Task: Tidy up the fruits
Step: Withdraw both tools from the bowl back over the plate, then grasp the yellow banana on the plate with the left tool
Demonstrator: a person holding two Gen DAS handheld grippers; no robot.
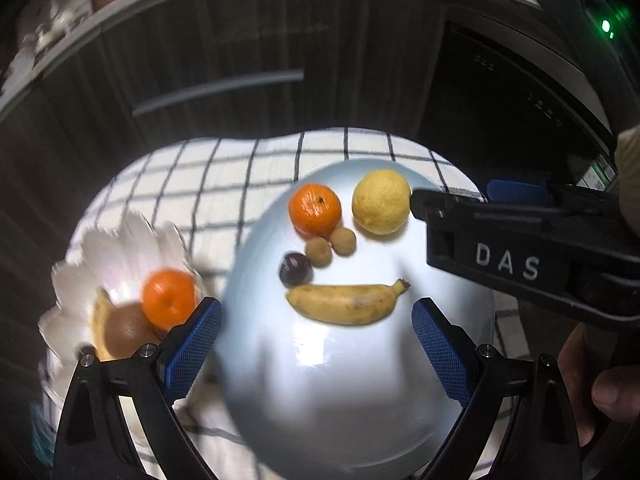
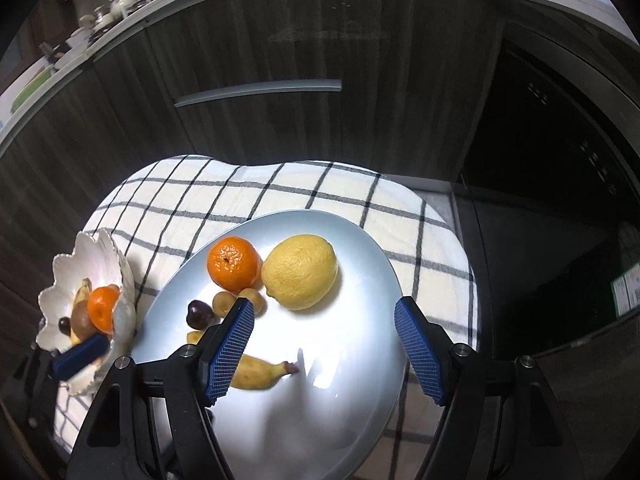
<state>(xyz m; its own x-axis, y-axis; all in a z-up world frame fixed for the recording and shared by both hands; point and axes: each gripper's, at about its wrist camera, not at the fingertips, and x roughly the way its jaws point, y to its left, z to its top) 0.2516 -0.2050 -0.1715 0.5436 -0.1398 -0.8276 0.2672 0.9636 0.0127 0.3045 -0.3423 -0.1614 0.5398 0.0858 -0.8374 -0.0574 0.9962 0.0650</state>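
A pale blue plate (image 1: 340, 400) (image 2: 360, 280) holds an orange (image 1: 315, 210) (image 2: 233, 263), a lemon (image 1: 381, 201) (image 2: 301, 270), two small brown fruits (image 1: 331, 246) (image 2: 224, 303), a dark plum (image 1: 295, 268) (image 2: 199, 314) and a small banana (image 1: 347, 304) (image 2: 260, 374). A white flower-shaped bowl (image 1: 132, 240) (image 2: 68, 272) at the left holds an orange (image 1: 169, 298) (image 2: 102, 308), a brown fruit and a banana. My left gripper (image 1: 316, 348) is open and empty above the plate's near side. My right gripper (image 2: 324, 352) is open and empty over the plate; it also shows in the left wrist view (image 1: 520, 240), right of the lemon.
A checked white cloth (image 1: 200, 184) (image 2: 240, 200) covers the small table. Dark wooden cabinet fronts with a metal handle (image 1: 218, 92) (image 2: 256, 92) stand behind. A dark appliance (image 2: 560, 152) is at the right.
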